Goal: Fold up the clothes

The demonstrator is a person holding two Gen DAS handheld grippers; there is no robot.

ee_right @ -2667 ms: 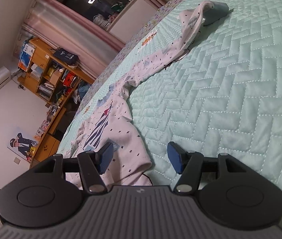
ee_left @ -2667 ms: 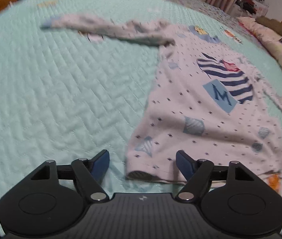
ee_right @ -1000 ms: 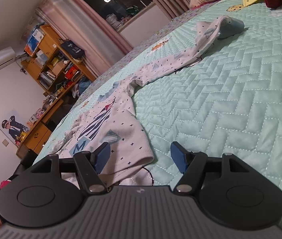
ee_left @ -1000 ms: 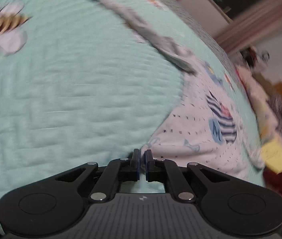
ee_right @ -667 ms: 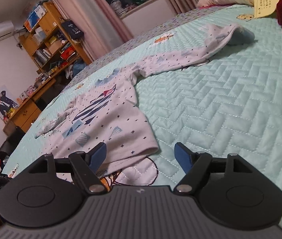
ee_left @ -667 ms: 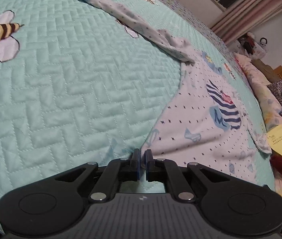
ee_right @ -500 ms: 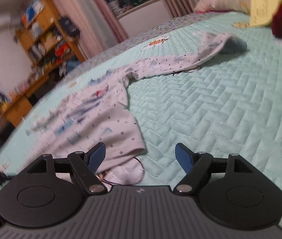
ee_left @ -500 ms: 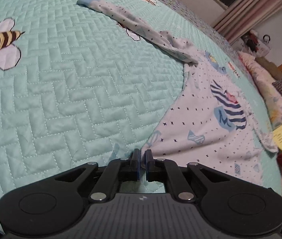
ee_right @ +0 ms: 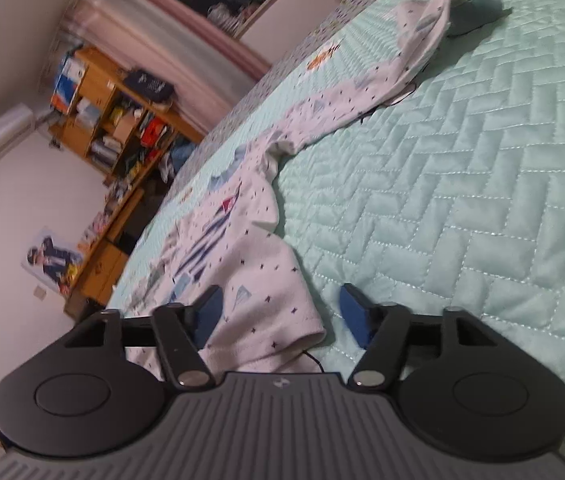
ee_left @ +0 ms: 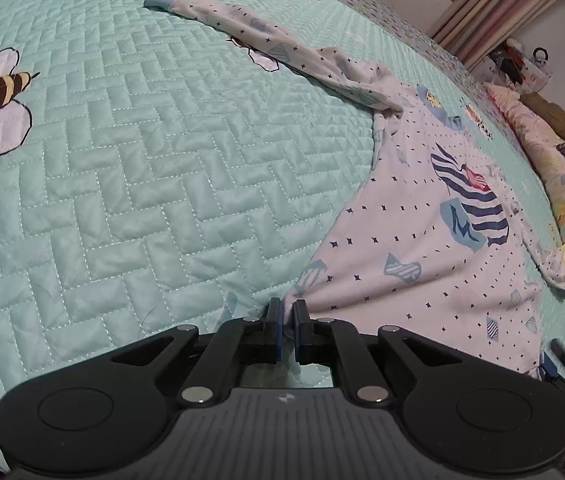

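Shirt (ee_left: 422, 240) flat on bed (ee_left: 142, 168). My left tool (ee_left: 287, 330) pinches hem corner. Right tool (ee_right: 278, 314) closing around other corner, pads seemingly not touching yet. Seat deep, lift both evenly.

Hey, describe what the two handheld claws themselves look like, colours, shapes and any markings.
Both look alike. The left claw and right claw each have black linkage fingers with blue pads, silver pivot pins, two rounded black lobes bearing raised discs, and a ribbed dark grey body with a small white logo. No cables or sleeves are visible.
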